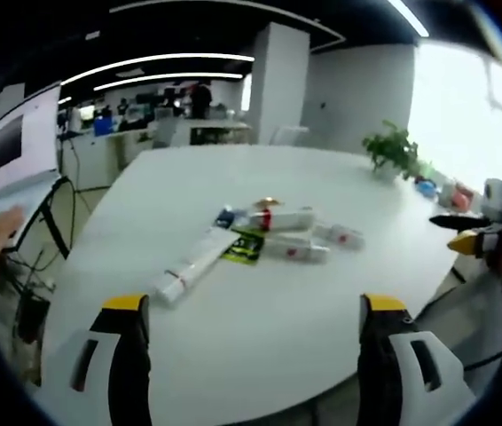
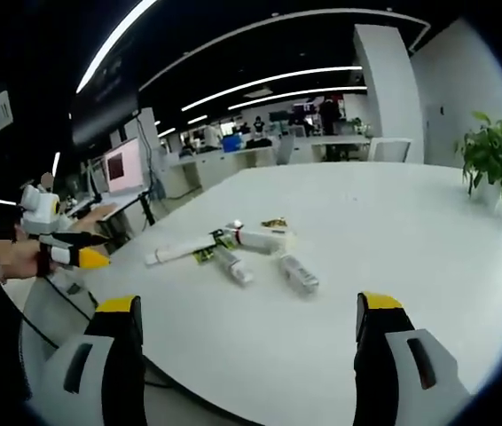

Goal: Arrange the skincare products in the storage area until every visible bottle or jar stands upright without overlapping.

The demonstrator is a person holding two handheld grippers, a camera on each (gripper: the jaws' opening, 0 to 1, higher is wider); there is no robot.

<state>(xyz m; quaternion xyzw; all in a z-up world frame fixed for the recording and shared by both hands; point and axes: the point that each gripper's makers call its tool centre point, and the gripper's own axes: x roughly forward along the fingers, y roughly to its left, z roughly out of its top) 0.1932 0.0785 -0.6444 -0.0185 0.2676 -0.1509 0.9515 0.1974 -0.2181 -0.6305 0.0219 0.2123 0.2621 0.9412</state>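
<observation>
I am holding my left tongs point(image 1: 249, 311) and my right tongs point(image 2: 247, 311) over the near edge of a large white oval table point(image 1: 322, 177), both sets spread wide and gripping nothing, touching nothing.

In the left gripper view, a small cluster of skincare products is lying flat near the middle of the table, well ahead of my jaws. A long white tube with a red end point(image 1: 193, 264) is lying with its long axis running diagonally, the red end pointing toward me and to the view's left. Beside its far end a flat green and black packet point(image 1: 245, 248) is resting on the table. A white bottle with a red band point(image 1: 279, 218) is lying on its side, long axis running across the view. Just below it a white tube with red print point(image 1: 297, 251) is lying roughly parallel, and a shorter white tube point(image 1: 340, 234) is lying at the cluster's right. None is standing upright.

In the right gripper view, the same cluster is lying mid-table: the long tube point(image 2: 183, 251) is pointing toward the view's left.

A green potted plant point(image 1: 393, 149) is sitting at the far right of the table. My right tongs are showing at the left gripper view's right edge point(image 1: 468, 238), my left tongs at the right gripper view's left edge point(image 2: 78, 256).
</observation>
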